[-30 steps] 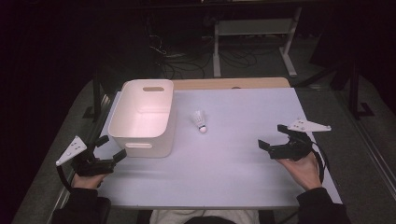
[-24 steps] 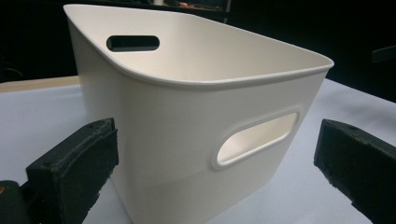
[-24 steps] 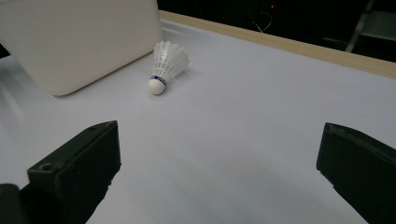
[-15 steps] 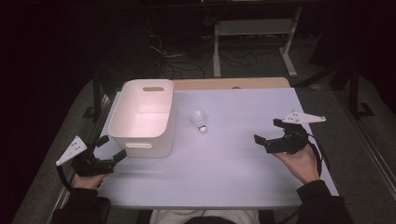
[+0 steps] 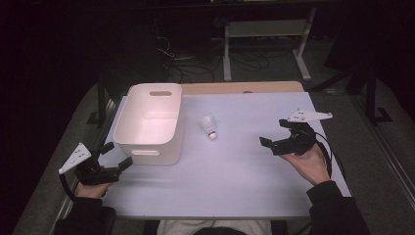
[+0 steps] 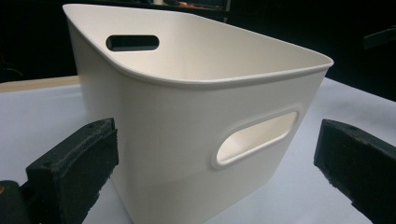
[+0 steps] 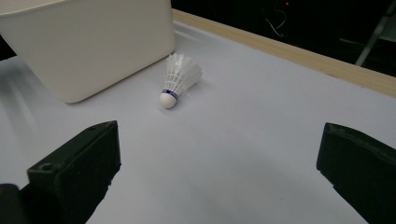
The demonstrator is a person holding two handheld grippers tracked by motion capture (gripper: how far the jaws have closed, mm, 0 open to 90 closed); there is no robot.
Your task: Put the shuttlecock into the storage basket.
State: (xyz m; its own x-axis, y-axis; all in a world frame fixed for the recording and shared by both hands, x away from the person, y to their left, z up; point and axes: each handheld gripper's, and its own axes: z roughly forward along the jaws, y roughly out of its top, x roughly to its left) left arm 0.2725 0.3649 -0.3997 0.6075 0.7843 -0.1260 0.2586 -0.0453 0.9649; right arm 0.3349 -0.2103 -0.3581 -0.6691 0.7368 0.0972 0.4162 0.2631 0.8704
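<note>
1. Your right gripper hung over the right half of the white table, its jaws spread wide apart with nothing between them and nothing touching them.
2. In the right gripper view those two black jaws rose at the left and right edges, and the bare tabletop lay in the wide gap between them.
3. That gripper pointed toward the shuttlecock, which lay on its side on the table, well apart from the jaws.
4. In the right gripper view the shuttlecock had its white cork tip turned toward your gripper and its feathers pointing away, with a thin blue band just behind the cork.
5. The shuttlecock rested just beside the right wall of the white plastic bin, near it but not touching it.
6. Your left gripper sat at the near left corner of the table, also opened wide and holding nothing.
7. In the left gripper view its jaws framed the near corner of the bin, with the bin's handle slot showing between them; I could not tell whether either jaw touched the wall.
8. The bin stood upright on the left part of the table with nothing visible inside it.
9. Your two grippers were well apart from each other, one at each side of the table.
</note>
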